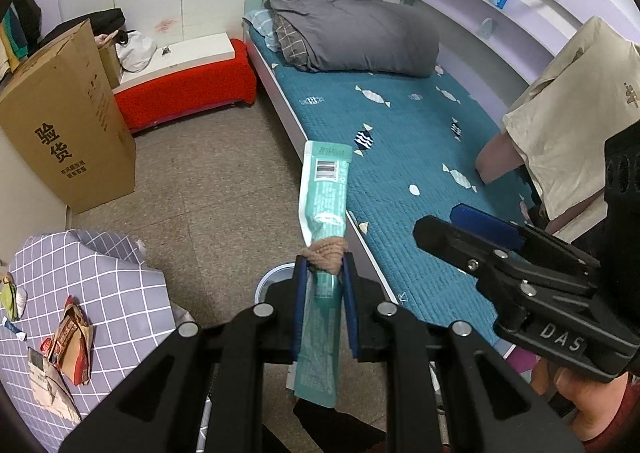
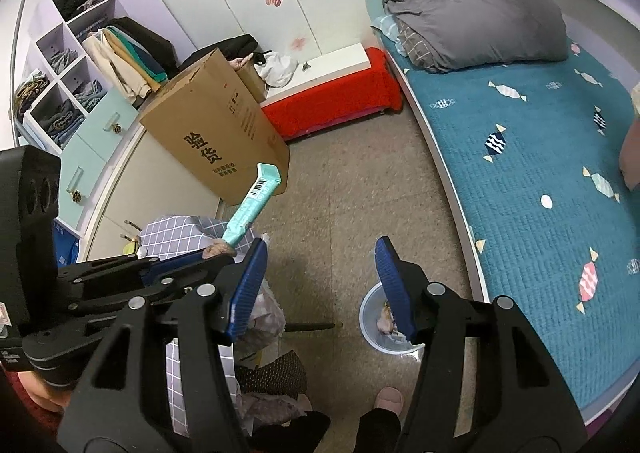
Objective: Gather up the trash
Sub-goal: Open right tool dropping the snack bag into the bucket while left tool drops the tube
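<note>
Holding a teal wrapper point(image 1: 322, 221) in my left gripper point(image 1: 324, 265), jaws pinched narrow on it with a little brownish wad point(image 1: 326, 249) squeezed in at the fingertips too. The wrapper sticks up past the pads and hangs down below them, over the floor just off the bed point(image 1: 420, 141) edge. My right gripper point(image 2: 320, 285) is empty, jaws about halfway apart, nothing between the blue pads point(image 2: 394, 285).

Right below it on the floor sits the bin point(image 2: 370, 317), close to the bed's edge, with some scraps already in it. From the left cam you only catch a sliver of its rim behind my fingers.

More trash on the checked cloth point(image 1: 100, 277) at the left: a crumpled red bag point(image 1: 74, 345) and a white paper point(image 1: 44, 381) near its front edge. Cardboard box point(image 1: 68, 133) stands further back by the wall.
</note>
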{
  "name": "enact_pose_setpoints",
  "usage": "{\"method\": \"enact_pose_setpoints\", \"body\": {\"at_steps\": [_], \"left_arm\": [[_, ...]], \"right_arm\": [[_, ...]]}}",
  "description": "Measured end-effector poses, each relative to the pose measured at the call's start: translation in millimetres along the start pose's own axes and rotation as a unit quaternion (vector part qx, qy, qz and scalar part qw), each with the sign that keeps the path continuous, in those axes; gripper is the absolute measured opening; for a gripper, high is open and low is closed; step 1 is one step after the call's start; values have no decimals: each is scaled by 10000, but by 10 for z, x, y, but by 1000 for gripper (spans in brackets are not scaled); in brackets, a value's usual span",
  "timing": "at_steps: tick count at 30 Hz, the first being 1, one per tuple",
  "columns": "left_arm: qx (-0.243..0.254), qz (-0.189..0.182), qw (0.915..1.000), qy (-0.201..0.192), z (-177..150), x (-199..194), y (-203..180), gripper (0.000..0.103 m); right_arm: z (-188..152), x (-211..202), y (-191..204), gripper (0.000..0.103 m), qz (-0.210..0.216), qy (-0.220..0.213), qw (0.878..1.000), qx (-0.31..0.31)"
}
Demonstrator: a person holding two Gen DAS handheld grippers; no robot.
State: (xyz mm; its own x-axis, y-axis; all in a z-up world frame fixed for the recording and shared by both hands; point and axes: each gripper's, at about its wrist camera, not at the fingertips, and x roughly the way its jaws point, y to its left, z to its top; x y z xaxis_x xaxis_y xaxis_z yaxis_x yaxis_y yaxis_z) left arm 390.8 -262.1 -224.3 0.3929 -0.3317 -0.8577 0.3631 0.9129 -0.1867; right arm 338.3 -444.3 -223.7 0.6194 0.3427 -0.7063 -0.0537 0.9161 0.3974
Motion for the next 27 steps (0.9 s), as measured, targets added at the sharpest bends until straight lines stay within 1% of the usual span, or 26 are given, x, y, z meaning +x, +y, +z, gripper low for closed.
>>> {"method": "enact_pose_setpoints", "body": {"at_steps": [17,21,22,23,24,25,27], "left_arm": [[185,-85,9998,57,152,126,-156,17],[205,-89,9997,95,190,161,-180,20],[197,-94,9997,111,185,171,-176,26],[167,-32,9997,180,199,201,-171,35],[146,24,9997,216,215,222,-165,56],[117,148,9996,186,220,227,-157,64],[92,136,9997,171,236,230,-156,64]], "right_arm": [[85,-94,-150,57,-65,-180,9998,70],[107,-118,-219,58,-78,-240,9996,127],[111,-121,-233,58,-83,-248,9995,147],[124,-117,-242,58,-84,-249,9995,161],[127,-118,-259,58,-94,-250,9995,188],[126,-120,-264,58,-99,-256,9994,217],[142,-123,-291,58,-117,-261,9993,260]]}}
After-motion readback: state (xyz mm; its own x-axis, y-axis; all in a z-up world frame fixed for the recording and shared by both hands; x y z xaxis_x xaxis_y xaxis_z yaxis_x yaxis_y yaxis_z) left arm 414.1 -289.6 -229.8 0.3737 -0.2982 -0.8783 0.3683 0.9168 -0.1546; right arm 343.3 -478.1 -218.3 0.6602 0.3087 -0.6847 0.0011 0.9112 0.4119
